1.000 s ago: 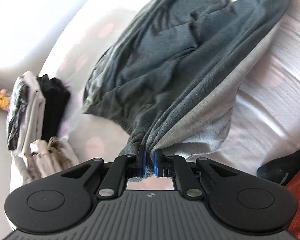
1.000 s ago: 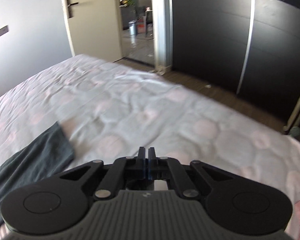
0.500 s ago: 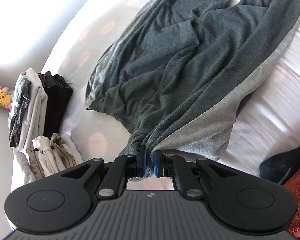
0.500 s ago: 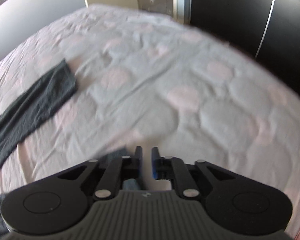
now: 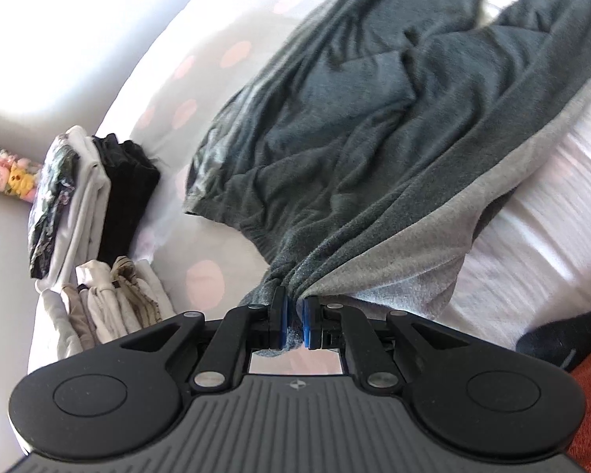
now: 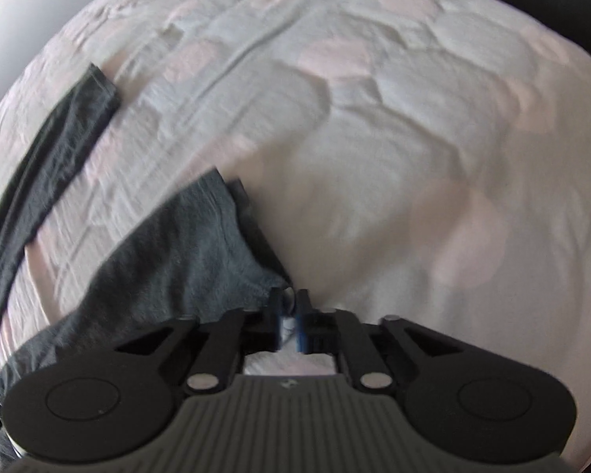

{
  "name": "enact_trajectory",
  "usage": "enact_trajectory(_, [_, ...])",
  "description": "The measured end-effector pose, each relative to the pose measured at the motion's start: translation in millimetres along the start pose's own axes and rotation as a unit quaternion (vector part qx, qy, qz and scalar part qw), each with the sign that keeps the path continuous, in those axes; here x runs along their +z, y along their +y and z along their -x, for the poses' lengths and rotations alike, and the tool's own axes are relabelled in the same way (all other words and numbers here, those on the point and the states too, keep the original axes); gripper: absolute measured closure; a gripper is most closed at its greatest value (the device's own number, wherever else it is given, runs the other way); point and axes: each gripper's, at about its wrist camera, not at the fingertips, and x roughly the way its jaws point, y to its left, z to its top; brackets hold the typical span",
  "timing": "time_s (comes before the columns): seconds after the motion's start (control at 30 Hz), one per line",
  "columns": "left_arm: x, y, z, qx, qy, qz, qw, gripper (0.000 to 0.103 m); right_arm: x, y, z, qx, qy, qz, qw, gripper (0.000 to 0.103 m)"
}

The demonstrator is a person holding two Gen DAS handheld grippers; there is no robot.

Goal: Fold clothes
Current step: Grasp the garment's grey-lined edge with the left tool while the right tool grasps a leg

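Two stacks of folded clothes (image 5: 90,193) are sitting at the far left of the bed (image 5: 539,244), with smaller folded pieces just beside them. Moving right, your left hand-held gripper (image 5: 294,317) is clenching a bunched edge of the dark grey garment (image 5: 374,126), which is lying spread and rumpled across the bedsheet, its lighter grey inside showing along one side. Further right, your right hand-held gripper (image 6: 290,317) has just been closing, and it is now pinching what looks like another corner of that garment (image 6: 185,256) against the sheet (image 6: 413,157).
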Motion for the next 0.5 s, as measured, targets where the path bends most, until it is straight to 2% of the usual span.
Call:
enact_trajectory(0.13, [4.8,15.3,4.7,0.011,-0.005,0.038,0.9992,0.095,34.2,15.0,34.3,0.024,-0.059,-0.005,0.998,0.100])
enact_trajectory(0.3, [13.9,44.4,22.2,0.025,-0.029,0.096,0.9946,0.095,86.7,60.5,74.8,0.053,-0.141,0.004,0.989,0.100])
enact_trajectory(0.5, [20.8,87.2,55.6,0.041,-0.072,0.158,0.9840,0.095,136.3,110.6,142.6,0.110,-0.262,-0.001,0.959,0.101])
